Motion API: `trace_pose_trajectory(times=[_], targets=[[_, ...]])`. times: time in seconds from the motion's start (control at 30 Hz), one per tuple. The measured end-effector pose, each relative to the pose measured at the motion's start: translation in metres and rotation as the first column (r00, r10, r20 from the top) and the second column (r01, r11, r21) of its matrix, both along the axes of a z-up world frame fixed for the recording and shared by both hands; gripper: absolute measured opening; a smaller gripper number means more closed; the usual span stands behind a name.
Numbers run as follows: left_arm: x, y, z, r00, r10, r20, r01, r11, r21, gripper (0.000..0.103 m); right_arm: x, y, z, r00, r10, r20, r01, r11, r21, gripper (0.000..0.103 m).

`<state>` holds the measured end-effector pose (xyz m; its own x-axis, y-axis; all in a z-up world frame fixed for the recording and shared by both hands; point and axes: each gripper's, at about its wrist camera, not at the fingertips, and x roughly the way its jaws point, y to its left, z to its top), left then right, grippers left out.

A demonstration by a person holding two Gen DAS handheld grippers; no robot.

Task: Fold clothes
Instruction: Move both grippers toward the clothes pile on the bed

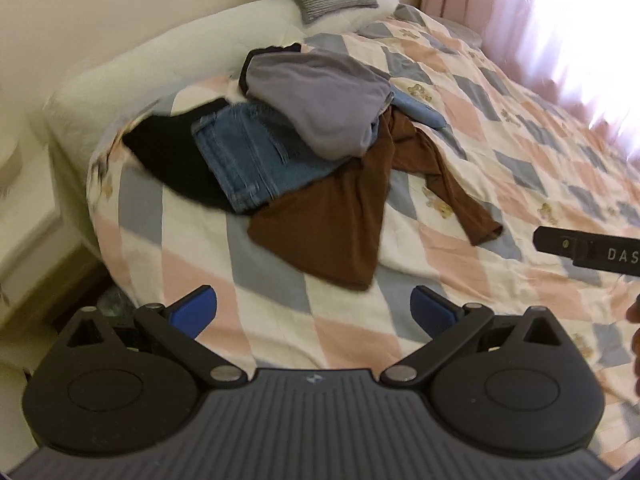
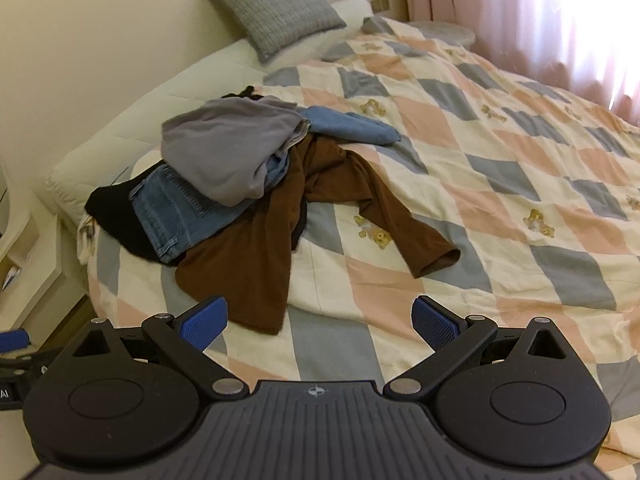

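Clothes lie heaped on a bed covered by a checked quilt (image 2: 460, 184) in pink, blue-grey and cream. In the right wrist view the heap sits at about eleven o'clock from the right gripper (image 2: 320, 322), whose blue-padded fingers (image 2: 204, 326) stand wide apart with nothing between them, hovering over the quilt. A grey garment (image 2: 228, 148) lies on top of the pile, resting on folded blue jeans (image 2: 172, 216), which in turn overlap a black garment (image 2: 116, 216) at the heap's nine o'clock side. A brown long-sleeved top (image 2: 248, 272) spreads out from under the jeans toward the gripper, one sleeve trailing to three o'clock. A light blue piece (image 2: 352, 124) pokes out at the heap's one o'clock side. A grey cushion (image 2: 272, 8) leans against the wall at twelve o'clock, and pink curtains (image 2: 520, 12) hang at two o'clock.

In the left wrist view the left gripper (image 1: 314, 312) likewise has its fingers (image 1: 192, 316) spread wide and empty above the quilt, the brown top (image 1: 320, 224) lying just beyond them at twelve o'clock.
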<state>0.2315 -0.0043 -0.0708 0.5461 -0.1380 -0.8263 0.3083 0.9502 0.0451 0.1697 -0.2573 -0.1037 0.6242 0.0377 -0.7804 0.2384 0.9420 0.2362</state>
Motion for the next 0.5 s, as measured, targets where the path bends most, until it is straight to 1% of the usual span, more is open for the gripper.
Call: trace_pose_trajectory(times=[0.03, 0.17, 0.3, 0.5], targets=[[0.011, 0.000, 0.000, 1.000, -0.009, 0.002, 0.009, 1.000, 0.009, 0.102, 0.009, 0.001, -0.002, 1.000, -0.010, -0.005, 0.010, 1.000, -0.003, 0.101], [0.052, 0.003, 0.000, 0.999, -0.032, 0.002, 0.032, 0.999, 0.006, 0.102, 0.043, 0.005, -0.007, 0.999, -0.045, -0.020, 0.045, 0.999, 0.009, 0.101], [0.087, 0.008, -0.004, 0.999, -0.046, -0.002, 0.046, 0.999, 0.018, 0.102, 0.076, 0.012, -0.013, 0.998, -0.057, -0.035, 0.057, 0.998, 0.011, 0.101], [0.125, 0.016, -0.010, 0.999, -0.048, -0.018, 0.048, 0.999, 0.009, 0.102, 0.116, 0.026, -0.019, 0.998, -0.052, -0.043, 0.053, 0.999, 0.008, 0.101]])
